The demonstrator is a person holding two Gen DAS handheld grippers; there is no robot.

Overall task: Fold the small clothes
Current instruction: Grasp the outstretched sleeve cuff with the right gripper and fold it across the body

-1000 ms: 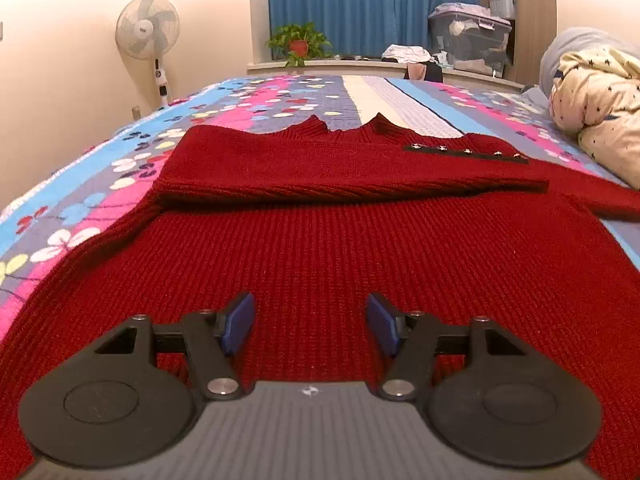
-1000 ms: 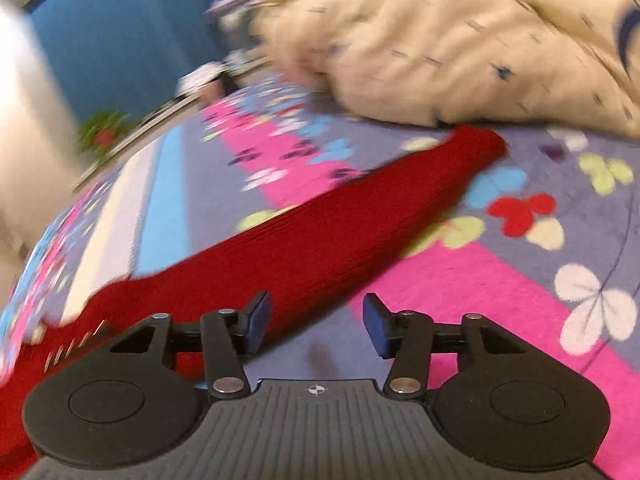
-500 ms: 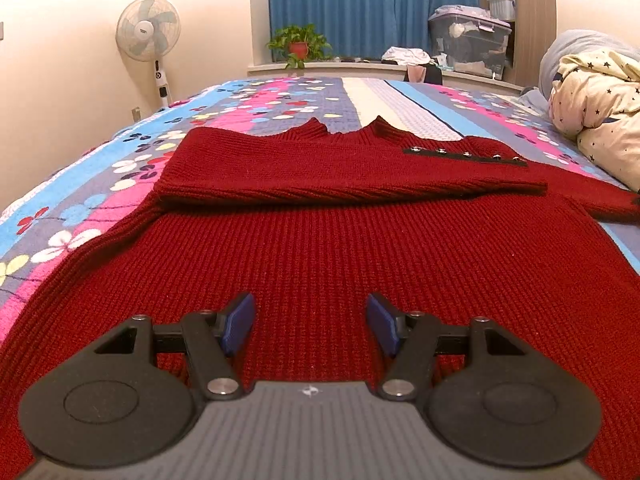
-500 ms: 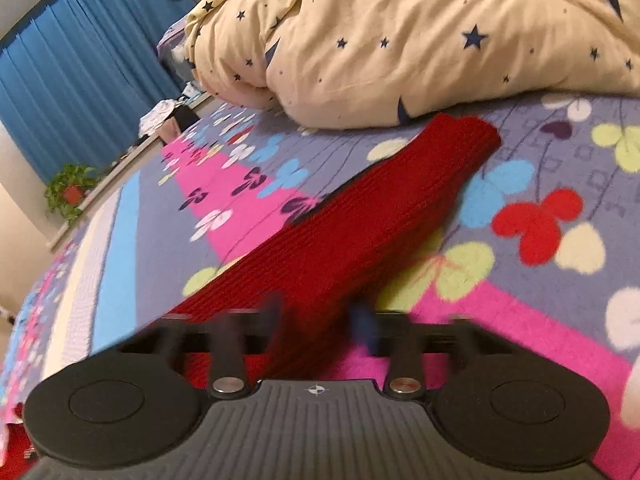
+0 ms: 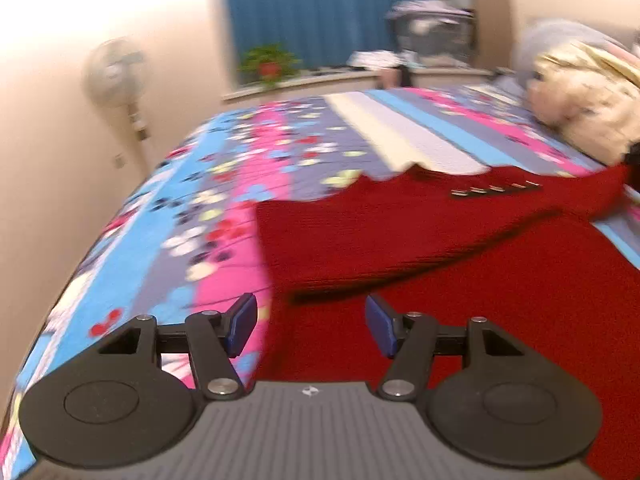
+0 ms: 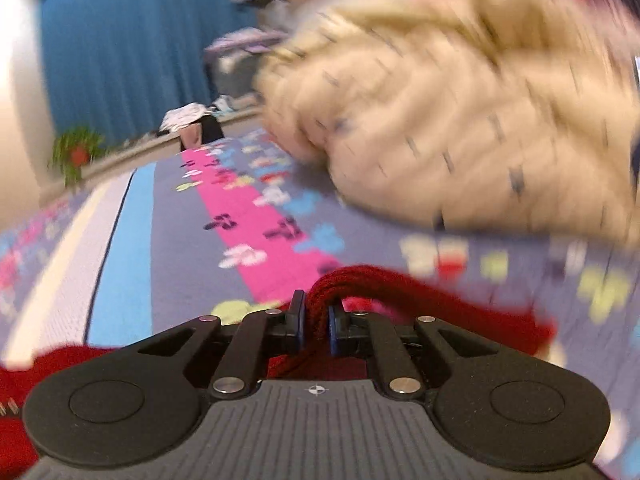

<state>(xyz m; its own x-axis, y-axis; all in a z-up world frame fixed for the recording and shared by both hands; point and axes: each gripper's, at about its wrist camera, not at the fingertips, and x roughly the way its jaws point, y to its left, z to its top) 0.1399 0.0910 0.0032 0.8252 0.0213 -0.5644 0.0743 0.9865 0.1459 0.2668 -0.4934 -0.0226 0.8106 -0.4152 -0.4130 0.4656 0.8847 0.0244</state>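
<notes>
Clearly, the right hand-held gripper (image 6: 316, 326) is clenched on a bunched fold of the red knit sweater's sleeve (image 6: 400, 292), the dark red yarn squeezed between its blue pads (image 6: 300, 322) and arching up just above them. From that pinch the sleeve trails off to the right across the flowered bedspread (image 6: 260, 232), with more red knit showing at the lower left of the right wrist view. Beyond it a cream quilt with dark stars (image 6: 460, 120) is heaped on the bed, blurred.

The left hand-held gripper (image 5: 310, 324) is released, its blue pads (image 5: 240, 322) standing well apart with nothing between them. It hovers over the left edge of the red knit sweater (image 5: 460, 280), which lies spread on the bed with one sleeve folded across the chest. A row of small metal buttons (image 5: 496, 189) sits near the shoulder, just below the collar. The striped, flowered bedspread (image 5: 192, 216) shows bare to the left of the garment. Farther out stand a pedestal fan (image 5: 116, 80) by the wall, a potted plant (image 5: 268, 64) on the ledge, and a blue curtain (image 5: 320, 12) behind them.
</notes>
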